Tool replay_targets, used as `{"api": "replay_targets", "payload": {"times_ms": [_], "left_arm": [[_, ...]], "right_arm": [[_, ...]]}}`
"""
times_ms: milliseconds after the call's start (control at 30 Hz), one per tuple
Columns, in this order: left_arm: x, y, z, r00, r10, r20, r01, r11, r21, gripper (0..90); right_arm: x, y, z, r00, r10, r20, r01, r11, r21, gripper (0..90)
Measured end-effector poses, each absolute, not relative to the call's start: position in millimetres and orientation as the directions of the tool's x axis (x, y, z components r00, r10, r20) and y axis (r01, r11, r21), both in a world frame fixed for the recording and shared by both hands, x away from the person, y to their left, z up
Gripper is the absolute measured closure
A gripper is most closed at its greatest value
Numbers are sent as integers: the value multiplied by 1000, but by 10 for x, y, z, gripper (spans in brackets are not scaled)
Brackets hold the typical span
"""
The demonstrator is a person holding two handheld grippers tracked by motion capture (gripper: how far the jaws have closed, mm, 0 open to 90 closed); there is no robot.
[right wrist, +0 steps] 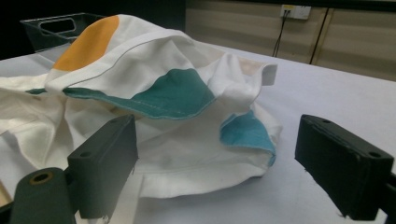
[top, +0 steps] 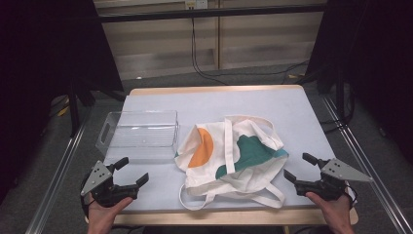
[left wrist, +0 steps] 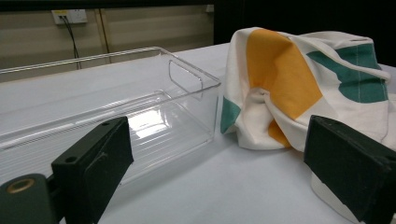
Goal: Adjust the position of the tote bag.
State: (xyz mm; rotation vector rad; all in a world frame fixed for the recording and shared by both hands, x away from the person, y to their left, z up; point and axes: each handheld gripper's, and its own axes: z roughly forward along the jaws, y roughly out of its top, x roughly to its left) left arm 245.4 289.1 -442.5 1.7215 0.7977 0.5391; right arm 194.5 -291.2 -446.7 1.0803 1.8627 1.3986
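A crumpled white tote bag (top: 229, 156) with orange and teal patches lies in the middle of the table, its handles trailing toward the near edge. Left of it stands a clear plastic bin (top: 139, 129), empty. My left gripper (top: 130, 170) rests near the front left of the table, open, with nothing between its jaws; its view looks at the bin (left wrist: 140, 116) and the bag (left wrist: 299, 79). My right gripper (top: 301, 167) sits at the front right, open and empty, close to the bag's right side (right wrist: 163, 102).
The table has a pale grey mat (top: 214, 105) on a wooden top. Black frame rails (top: 360, 156) run along both sides. Cables hang from a wall socket (top: 195, 5) behind the table.
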Motion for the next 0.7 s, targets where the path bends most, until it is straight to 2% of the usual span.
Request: {"api": "replay_targets", "payload": {"times_ms": [167,300,633,700], "left_arm": [[2462,2867,-4431,679,734,-35,245,-182,952,104],[2500,2835,-4460,687,724,-59,288,-196,937,123],[2476,2741,-4454,723,688,-62,283,-213,935,177],[2454,2710,-4452,741,670,-49,274,-235,933,222]], "right_arm": [[1959,-2904,-4478,-529,848,33,278,136,951,144],[1971,-2893,-4474,-540,841,12,283,168,944,190],[1983,-2883,-4493,-565,824,39,293,156,943,244],[1986,-2880,-4492,-567,823,37,292,158,943,255]]}}
